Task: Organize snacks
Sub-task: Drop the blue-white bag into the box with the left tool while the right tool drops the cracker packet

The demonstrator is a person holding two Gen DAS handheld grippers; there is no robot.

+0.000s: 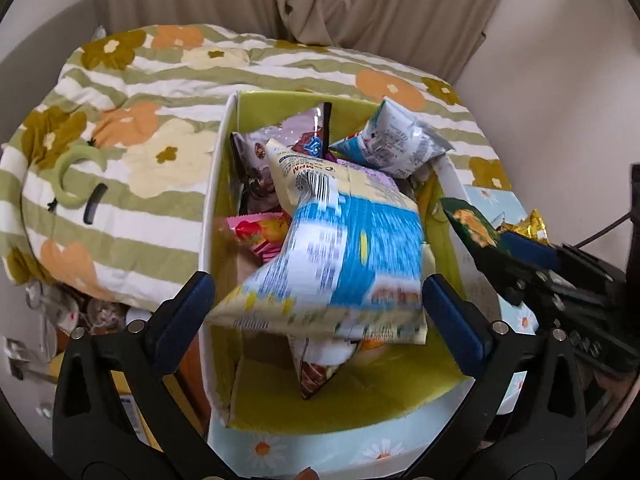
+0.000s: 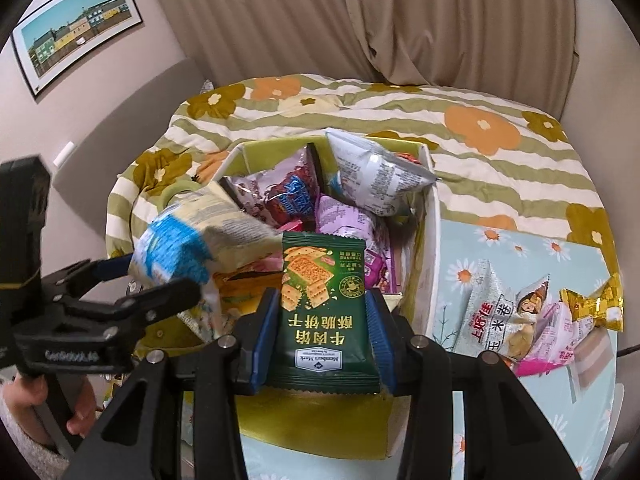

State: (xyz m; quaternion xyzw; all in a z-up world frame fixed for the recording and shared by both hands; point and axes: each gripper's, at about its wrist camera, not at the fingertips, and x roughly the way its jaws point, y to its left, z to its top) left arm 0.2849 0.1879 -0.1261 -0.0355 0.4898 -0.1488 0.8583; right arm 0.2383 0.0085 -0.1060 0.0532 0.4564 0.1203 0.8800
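My left gripper (image 1: pixel 320 300) has its blue pads spread wide, one on each side of the blue-and-cream snack bag (image 1: pixel 340 256) lying between them, neither pad visibly pressing it (the bag is blurred); my right gripper (image 2: pixel 320 336) is closed on the green cracker packet (image 2: pixel 326 312), pads flat against its two long edges, packet upright between them; my left hand (image 2: pixel 76 412) grips the left gripper's handle, fingers curled, to my right gripper's left.

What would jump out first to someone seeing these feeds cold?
The green cracker packet clamped in the right tongs over the box, and the blue-and-yellow bag between the left tongs, blurred. More snack packets lie outside on the daisy-print table.
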